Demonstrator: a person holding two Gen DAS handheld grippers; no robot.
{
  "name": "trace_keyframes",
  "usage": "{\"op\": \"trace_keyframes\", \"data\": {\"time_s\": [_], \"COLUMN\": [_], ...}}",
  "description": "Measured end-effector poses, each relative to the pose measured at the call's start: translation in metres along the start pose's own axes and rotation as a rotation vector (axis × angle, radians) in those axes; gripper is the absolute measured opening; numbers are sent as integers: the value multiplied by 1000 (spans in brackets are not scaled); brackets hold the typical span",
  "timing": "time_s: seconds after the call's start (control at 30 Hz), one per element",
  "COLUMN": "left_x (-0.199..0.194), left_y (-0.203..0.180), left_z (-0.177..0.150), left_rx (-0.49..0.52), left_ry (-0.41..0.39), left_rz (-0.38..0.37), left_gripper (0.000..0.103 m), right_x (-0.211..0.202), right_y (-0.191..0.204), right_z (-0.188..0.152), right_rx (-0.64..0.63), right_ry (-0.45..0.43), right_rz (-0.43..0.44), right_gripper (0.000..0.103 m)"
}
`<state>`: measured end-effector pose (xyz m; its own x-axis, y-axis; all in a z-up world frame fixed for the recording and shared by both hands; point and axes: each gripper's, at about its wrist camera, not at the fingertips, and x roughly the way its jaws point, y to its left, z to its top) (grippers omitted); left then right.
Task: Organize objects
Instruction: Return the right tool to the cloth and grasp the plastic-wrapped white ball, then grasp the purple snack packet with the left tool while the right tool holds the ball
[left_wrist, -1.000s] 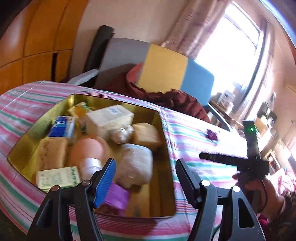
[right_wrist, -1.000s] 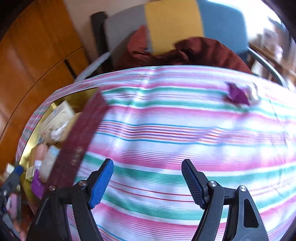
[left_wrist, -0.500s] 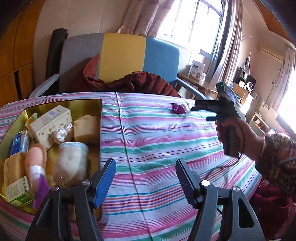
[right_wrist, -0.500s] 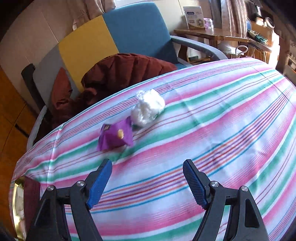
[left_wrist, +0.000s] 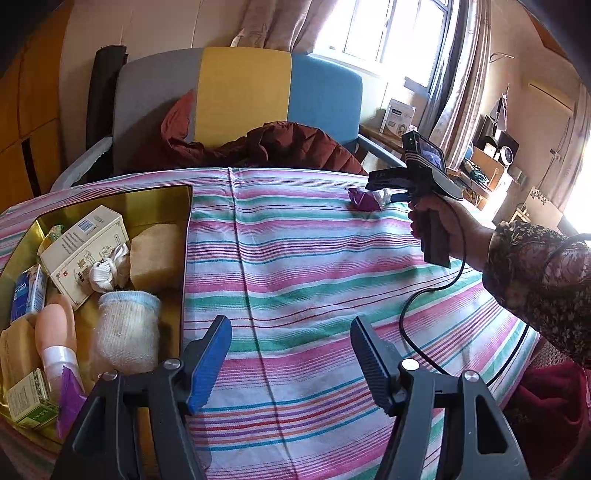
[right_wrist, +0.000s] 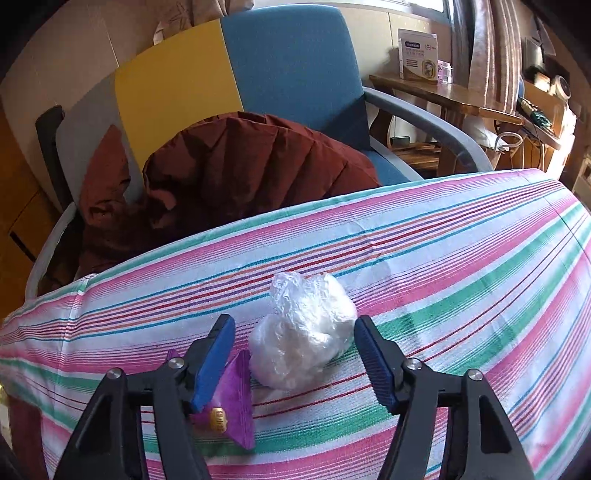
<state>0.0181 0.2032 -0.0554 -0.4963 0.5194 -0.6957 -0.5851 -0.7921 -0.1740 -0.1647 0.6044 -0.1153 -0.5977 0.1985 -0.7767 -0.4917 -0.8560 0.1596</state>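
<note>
Reaching with the right gripper over the striped table, jaws just closing in around the white plastic-wrapped bundle, pads apparently not pressing on it yet. Lying just beside the left finger and partly under it: the purple packet, touching the bundle.

Possibly going wrong:
- pinching the packet together with the bundle, because of the left finger sitting so near to it;
- squeezing only loose wrap, so the bundle probably slipping out while being lifted;
- pushing the soft bundle forward instead of gripping it.

Holding the left gripper open and empty above the cloth, the gold tin of sorted things lying to its left, well apart from the bundle.
</note>
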Motion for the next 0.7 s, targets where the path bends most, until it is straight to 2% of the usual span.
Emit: {"op": "trace_keyframes", "data": {"time_s": [0.17, 0.43, 0.53, 0.67, 0.7], "left_x": [13, 29, 40, 62, 70], "left_y": [-11, -31, -35, -45, -47], "left_z": [3, 15, 26, 46, 50], "left_rx": [13, 37, 17, 13, 15], "left_ry": [26, 49, 61, 67, 80], "left_rz": [-24, -70, -81, -91, -97], "left_gripper": [68, 68, 68, 68, 71], "right_x": [-4, -35, -57, -84, -89], "right_y": [-14, 4, 5, -16, -22], "right_z": [-8, -37, -48, -60, -63], "right_rx": [29, -92, -150, -156, -162], "right_ry": [7, 87, 103, 97, 87], "right_rz": [54, 231, 224, 183, 165], "right_gripper": [47, 45, 45, 46, 46]}}
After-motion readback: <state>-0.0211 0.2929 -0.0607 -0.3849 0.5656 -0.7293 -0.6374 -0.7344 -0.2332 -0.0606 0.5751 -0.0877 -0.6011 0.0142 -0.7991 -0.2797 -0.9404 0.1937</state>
